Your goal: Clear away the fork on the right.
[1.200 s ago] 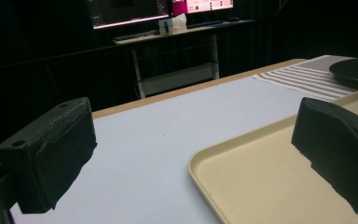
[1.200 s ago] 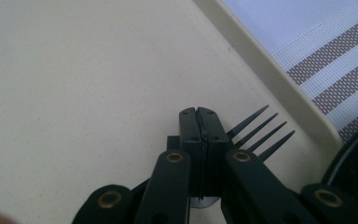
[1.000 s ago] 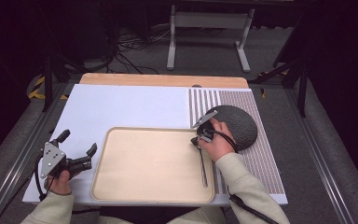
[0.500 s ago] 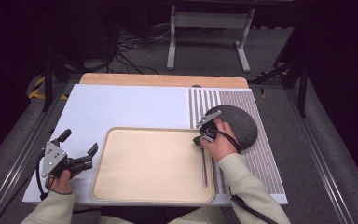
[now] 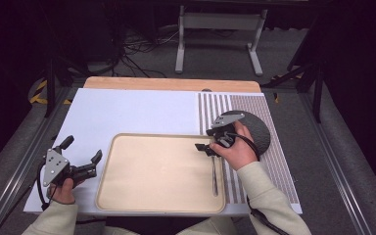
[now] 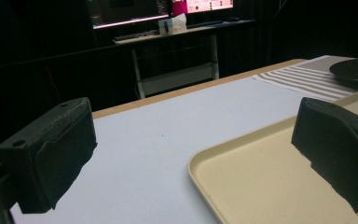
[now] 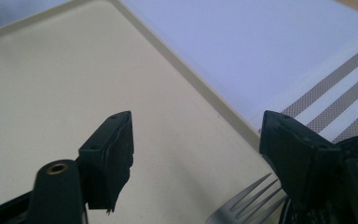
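We are looking down on a table covered by a white mat [image 5: 142, 110] with a striped mat [image 5: 269, 161] at its right side, and a beige tray [image 5: 159, 174] is lying near the front edge. A fork [image 5: 215, 174] is lying inside the tray along its right rim, handle toward us and tines pointing away. The right gripper [image 5: 206, 148] is hovering just over the far end of the fork, at the tray's right edge, with its jaws spread wide and holding nothing. In the right gripper view we are seeing the fork's tines [image 7: 249, 205] sitting on the tray [image 7: 42, 84] between the two jaws, close to the right-hand one. A dark round plate [image 5: 259, 129] is resting on the striped mat just behind the right hand [image 5: 237, 149]. The left gripper [image 5: 83, 152] is sitting at the tray's left side over the white mat, its jaws also wide apart and empty, and the left hand [image 5: 63, 188] is holding it near the table's front edge.
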Motion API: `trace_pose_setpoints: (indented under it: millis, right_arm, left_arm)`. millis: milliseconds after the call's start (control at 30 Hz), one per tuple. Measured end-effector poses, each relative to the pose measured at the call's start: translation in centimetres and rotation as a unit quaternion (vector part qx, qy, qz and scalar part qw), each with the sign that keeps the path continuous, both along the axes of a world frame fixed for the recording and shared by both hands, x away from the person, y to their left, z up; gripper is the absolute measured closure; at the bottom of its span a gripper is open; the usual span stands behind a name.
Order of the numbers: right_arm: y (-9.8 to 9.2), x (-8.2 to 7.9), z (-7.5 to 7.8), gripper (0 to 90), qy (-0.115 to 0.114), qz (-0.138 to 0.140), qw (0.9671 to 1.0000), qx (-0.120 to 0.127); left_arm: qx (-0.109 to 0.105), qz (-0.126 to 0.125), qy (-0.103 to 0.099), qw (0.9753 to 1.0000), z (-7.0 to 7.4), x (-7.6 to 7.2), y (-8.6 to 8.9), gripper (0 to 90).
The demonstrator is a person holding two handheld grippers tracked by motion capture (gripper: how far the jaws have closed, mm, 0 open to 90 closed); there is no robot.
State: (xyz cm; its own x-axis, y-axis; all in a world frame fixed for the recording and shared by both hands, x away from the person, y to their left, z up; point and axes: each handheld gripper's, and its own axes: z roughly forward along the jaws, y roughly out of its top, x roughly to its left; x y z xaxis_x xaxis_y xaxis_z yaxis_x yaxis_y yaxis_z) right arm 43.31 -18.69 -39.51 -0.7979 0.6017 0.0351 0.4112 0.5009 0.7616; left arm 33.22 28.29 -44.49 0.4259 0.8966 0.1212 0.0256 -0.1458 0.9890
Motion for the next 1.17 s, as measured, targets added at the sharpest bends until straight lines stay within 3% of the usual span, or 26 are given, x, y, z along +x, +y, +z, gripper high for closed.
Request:
trace_pose_setpoints:
  millis: [333, 433, 633, 800, 833, 867, 900, 1000, 1067, 1167]
  right_arm:
    - [-1.5, -1.8, 2.1, 19.2, -0.058, 0.017, 0.9973, 0.042]
    - [-2.0, -2.1, 2.3, 18.7, -0.062, 0.014, 0.9967, 0.05]
    - [-4.1, -3.3, 2.2, 15.0, -0.076, 0.009, 0.9927, 0.094]
    - [-6.8, -4.7, 0.8, 12.2, -0.101, -0.006, 0.9835, 0.15]
    - [-6.8, -4.7, 0.8, 12.2, -0.101, -0.006, 0.9835, 0.15]
    - [-7.3, -5.0, 0.5, 11.8, -0.106, -0.01, 0.9814, 0.159]
    - [-8.6, -5.6, -0.3, 11.4, -0.119, -0.016, 0.9758, 0.183]
    - [-10.1, -6.4, -1.5, 10.6, -0.145, -0.022, 0.9695, 0.197]
    - [-11.1, -7.0, -2.5, 10.4, -0.156, -0.029, 0.9671, 0.199]
    - [-12.5, -7.5, -3.8, 9.4, -0.154, -0.041, 0.9684, 0.192]
  left_arm:
    - [0.0, 0.002, -0.001, 1.0, 0.0, 0.0, 0.1, 0.5]
    - [0.0, 0.003, -0.002, 1.0, 0.0, 0.0, 0.1, 0.6]
    - [-0.004, 0.003, 0.0, 1.0, 0.0, 0.0, 0.1, 0.6]
    - [-0.002, 0.004, 0.0, 1.0, 0.1, 0.1, 0.1, 0.6]
    - [-0.002, 0.004, 0.0, 1.0, 0.1, 0.1, 0.1, 0.6]
    - [-0.002, 0.004, 0.0, 1.0, 0.1, 0.1, 0.0, 0.6]
    - [-0.003, 0.004, -0.001, 1.0, 0.1, 0.1, 0.0, 0.6]
    - [-0.003, 0.005, -0.001, 1.0, 0.0, 0.2, 0.0, 0.6]
    - [-0.003, 0.004, -0.001, 1.0, 0.0, 0.2, -0.1, 0.5]
    - [-0.003, 0.002, -0.001, 1.0, 0.1, 0.2, -0.2, 0.5]
